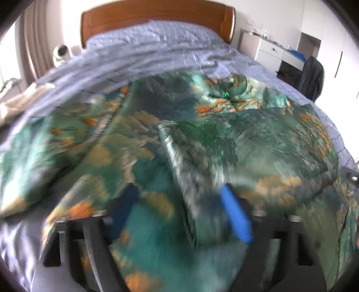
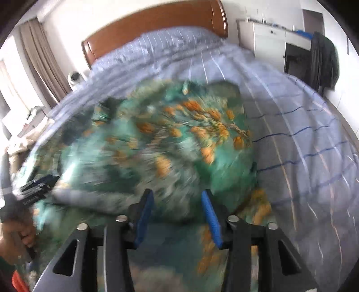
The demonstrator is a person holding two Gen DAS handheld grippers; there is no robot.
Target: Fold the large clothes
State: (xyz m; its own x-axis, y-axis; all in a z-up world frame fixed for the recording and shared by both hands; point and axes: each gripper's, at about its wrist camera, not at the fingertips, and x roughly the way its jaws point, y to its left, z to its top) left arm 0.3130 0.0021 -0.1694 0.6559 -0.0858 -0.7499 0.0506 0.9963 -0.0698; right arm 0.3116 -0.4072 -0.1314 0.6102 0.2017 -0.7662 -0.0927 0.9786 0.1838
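A large green garment with orange and teal print (image 1: pixel 139 143) lies spread on the bed, its right side folded over the middle (image 1: pixel 246 139). It also shows in the right wrist view (image 2: pixel 157 143), blurred by motion. My left gripper (image 1: pixel 179 197) is open just above the garment, with the folded edge between its blue pads (image 1: pixel 235 213). My right gripper (image 2: pixel 177 202) is open over the garment's near right part, holding nothing. The left gripper shows at the left of the right wrist view (image 2: pixel 36 186), held in a hand.
The bed has a pale blue checked cover (image 2: pixel 303 139) and a wooden headboard (image 1: pixel 157 15). A white desk (image 1: pixel 276 49) and a chair with a dark jacket (image 1: pixel 311 76) stand at the right. Curtains (image 2: pixel 42 60) and a small white camera (image 1: pixel 60 52) are at the left.
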